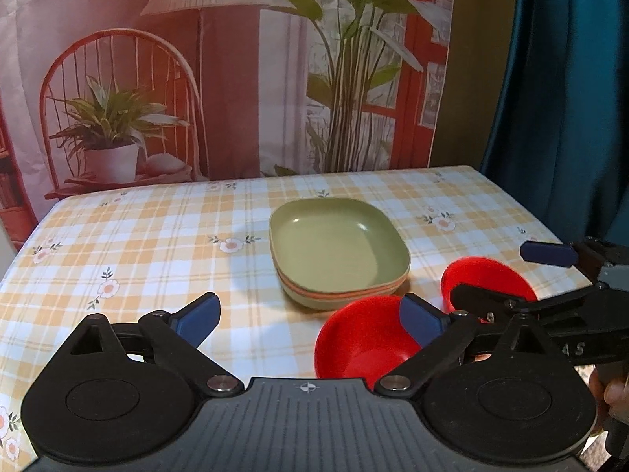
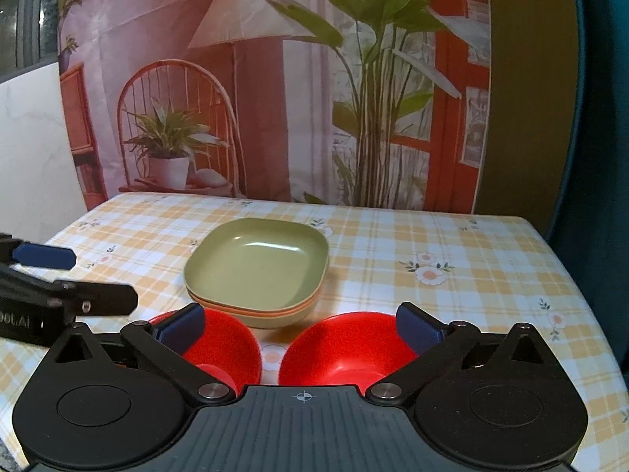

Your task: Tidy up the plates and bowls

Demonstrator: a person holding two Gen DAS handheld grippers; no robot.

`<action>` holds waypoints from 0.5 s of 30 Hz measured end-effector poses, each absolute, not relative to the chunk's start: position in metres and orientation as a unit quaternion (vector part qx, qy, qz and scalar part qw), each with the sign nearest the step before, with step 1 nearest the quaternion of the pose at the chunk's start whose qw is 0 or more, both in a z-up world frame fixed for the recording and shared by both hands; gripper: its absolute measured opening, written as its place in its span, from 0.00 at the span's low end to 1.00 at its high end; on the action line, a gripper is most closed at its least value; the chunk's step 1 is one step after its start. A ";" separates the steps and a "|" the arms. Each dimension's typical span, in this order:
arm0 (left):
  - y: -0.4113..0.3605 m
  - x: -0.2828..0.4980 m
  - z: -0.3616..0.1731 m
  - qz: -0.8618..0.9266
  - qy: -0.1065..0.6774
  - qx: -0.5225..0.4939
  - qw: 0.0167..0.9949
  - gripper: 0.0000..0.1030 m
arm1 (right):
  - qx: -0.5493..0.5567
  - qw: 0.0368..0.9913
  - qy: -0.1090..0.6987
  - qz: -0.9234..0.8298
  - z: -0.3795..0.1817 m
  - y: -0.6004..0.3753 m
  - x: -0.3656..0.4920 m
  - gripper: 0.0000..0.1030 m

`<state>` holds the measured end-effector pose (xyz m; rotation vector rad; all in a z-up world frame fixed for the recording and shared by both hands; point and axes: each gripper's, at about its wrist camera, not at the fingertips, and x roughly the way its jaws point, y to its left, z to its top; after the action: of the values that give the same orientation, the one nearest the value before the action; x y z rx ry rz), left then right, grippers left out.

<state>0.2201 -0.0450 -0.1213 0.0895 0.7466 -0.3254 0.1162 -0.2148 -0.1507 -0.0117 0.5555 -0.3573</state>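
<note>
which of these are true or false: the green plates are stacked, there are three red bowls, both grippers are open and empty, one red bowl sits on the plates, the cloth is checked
1. The green plates are stacked: true.
2. There are three red bowls: false; two show, the left red bowl and the right red bowl.
3. Left gripper and right gripper are open and empty: true.
4. One red bowl sits on the plates: false; both stand on the tablecloth, in front of the stack.
5. The cloth is checked: true, with small flowers.
</note>
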 end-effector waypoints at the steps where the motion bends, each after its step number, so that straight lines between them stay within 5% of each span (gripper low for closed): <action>1: -0.047 0.221 -0.120 -0.159 0.362 0.042 0.918 0.96 | -0.013 0.945 0.275 -0.176 -0.149 -0.216 0.115 1.00; 15: -0.087 0.222 -0.117 -0.190 0.360 0.056 0.912 0.96 | -0.016 0.935 0.296 -0.193 -0.148 -0.249 0.083 1.00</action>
<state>0.2222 -0.0872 -0.1171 0.1146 0.7429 -0.3915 0.0831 -0.2489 -0.1481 -0.0327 0.6061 -0.3942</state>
